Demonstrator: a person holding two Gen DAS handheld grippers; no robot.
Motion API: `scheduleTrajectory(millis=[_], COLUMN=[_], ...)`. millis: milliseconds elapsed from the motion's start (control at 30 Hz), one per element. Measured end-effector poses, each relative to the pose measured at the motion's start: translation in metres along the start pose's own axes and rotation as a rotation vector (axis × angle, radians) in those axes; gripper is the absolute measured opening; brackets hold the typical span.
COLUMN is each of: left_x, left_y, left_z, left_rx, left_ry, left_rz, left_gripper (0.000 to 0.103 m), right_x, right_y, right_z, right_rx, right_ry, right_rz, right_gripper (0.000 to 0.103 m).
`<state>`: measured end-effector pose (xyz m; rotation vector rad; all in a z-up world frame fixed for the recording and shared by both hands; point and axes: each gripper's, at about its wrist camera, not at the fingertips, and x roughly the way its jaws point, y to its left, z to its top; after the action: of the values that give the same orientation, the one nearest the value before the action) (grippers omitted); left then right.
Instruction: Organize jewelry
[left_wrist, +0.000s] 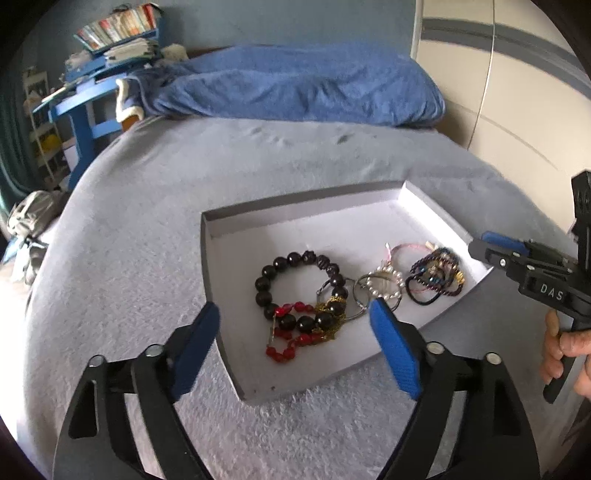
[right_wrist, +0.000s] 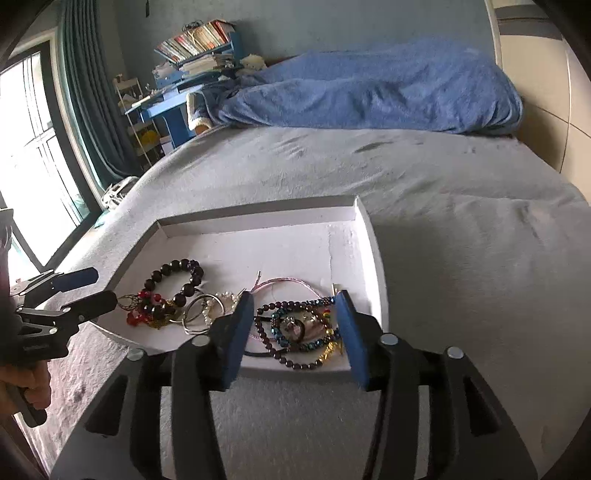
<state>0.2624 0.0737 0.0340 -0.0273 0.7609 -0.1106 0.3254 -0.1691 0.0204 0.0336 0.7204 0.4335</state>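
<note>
Both your left hand-held gripper (left_wrist: 295, 325) and right hand-held gripper (right_wrist: 295, 328) hang open, empty. Jewelry lies tangled in the shallow white cardboard tray (left_wrist: 295, 221); sorting looks barely begun.

The tangled beaded bracelets (left_wrist: 437, 275) are blurred in the left wrist view.

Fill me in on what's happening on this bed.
A person holds a gripper in each hand over a shallow white tray of jewelry on the bed. The left gripper hangs open above the dark bead bracelet tangled with red beads. The right gripper is open around the heap of beaded bracelets. Nothing is gripped yet.
</note>
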Motion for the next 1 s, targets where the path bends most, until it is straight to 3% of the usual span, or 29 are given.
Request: scheduleTrajectory(millis=[100,500,633,1000], left_x=[-0.014,-0.054,-0.06,-0.072], left_y=[0.001,0.013,0.015,-0.019], left_z=[-0.006,-0.041,-0.059,-0.091], left_rx=[-0.031,-0.126,-0.195,-0.104], left_ry=[-0.045,-0.213,-0.222,-0.242], left_rz=[-0.006,0.117,0.129,0.136], left_gripper=[0.092,0.096,0.097,0.098], right_x=[-0.012,-0.044,-0.054,-0.063], right_y=[0.001,0.023,0.027,0.04], right_z=[-0.004,-0.025,-0.036,-0.074], right_rx=[0.007,-0.029,-0.03,-0.08], right_ry=[-0.019,-0.078,-0.105,-0.097], right_rz=[-0.001,-0.021,-0.033,-0.044], right_gripper=[0.059,0.077,0.082,0.09])
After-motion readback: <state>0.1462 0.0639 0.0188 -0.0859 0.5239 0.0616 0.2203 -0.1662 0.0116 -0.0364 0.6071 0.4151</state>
